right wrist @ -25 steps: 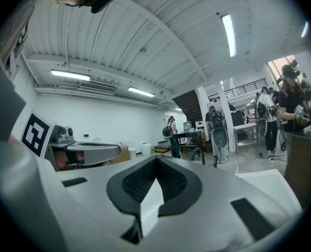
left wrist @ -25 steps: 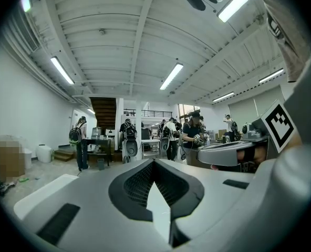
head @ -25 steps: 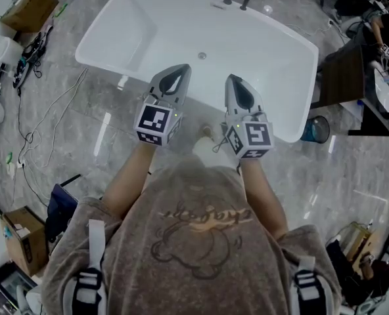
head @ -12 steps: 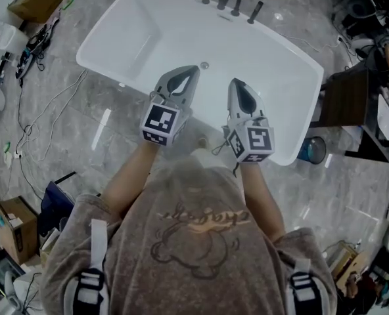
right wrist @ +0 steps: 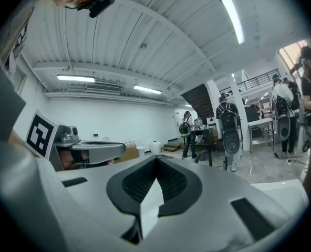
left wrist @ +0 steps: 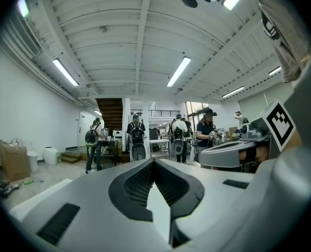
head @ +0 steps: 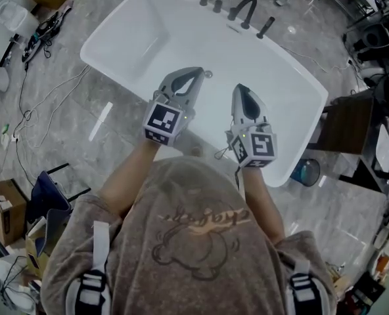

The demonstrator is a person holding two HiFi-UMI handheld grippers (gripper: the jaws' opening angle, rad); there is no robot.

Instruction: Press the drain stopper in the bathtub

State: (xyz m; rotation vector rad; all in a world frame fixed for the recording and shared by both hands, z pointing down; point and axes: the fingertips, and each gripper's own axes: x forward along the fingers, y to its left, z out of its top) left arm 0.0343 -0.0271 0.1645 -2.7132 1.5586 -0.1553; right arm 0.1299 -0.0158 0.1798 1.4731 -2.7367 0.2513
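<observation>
- While both grippers hang over the white bathtub (head: 135, 31), the left gripper (head: 196, 74) has its jaws closed together, with nothing between them.
- The right gripper (head: 240, 89) is likewise pinched closed and empty.
- The drain stopper (head: 208, 74) lies in the tub, just beside the left gripper's tip; contact cannot be told.

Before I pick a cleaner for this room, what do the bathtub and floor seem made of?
Bathtub: glossy white, seamless moulded shell, likely acrylic or enamel; can't tell which. Floor: grey, veined, polished, showing bright light streaks; marble or marble-look tile.
</observation>
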